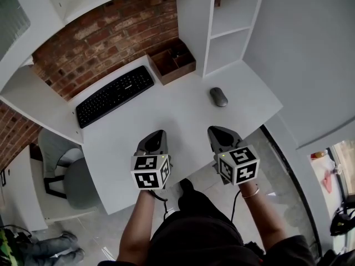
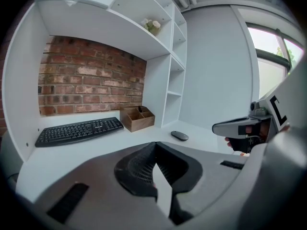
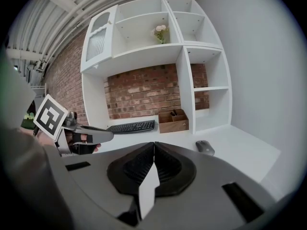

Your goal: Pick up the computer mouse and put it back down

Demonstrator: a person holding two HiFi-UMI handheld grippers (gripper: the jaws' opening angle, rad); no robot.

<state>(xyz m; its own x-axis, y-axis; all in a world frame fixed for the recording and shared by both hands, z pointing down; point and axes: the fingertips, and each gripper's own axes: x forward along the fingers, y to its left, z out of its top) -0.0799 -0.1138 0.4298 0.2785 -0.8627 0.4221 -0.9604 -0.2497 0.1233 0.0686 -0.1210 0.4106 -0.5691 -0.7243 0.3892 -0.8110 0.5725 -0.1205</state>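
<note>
The computer mouse [image 1: 218,97] lies flat on the white bench [image 1: 177,112], toward its right side, in front of the open shelf unit and apart from everything else. The person holds both grippers over the near edge of the bench, well short of the mouse. The left gripper [image 1: 157,136] points toward the middle of the bench, and its own view shows its fingers [image 2: 136,171] pressed together with nothing between them. The right gripper [image 1: 221,133] sits roughly in line with the mouse. Its fingers [image 3: 134,169] are likewise closed on each other and empty. A black keyboard [image 1: 113,96] rests at the back left of the bench below the brick wall [image 1: 105,37], and a wooden organiser [image 1: 173,61] stands beside it against the shelf unit. A grey chair [image 1: 72,173] sits to the left of the bench.
</note>
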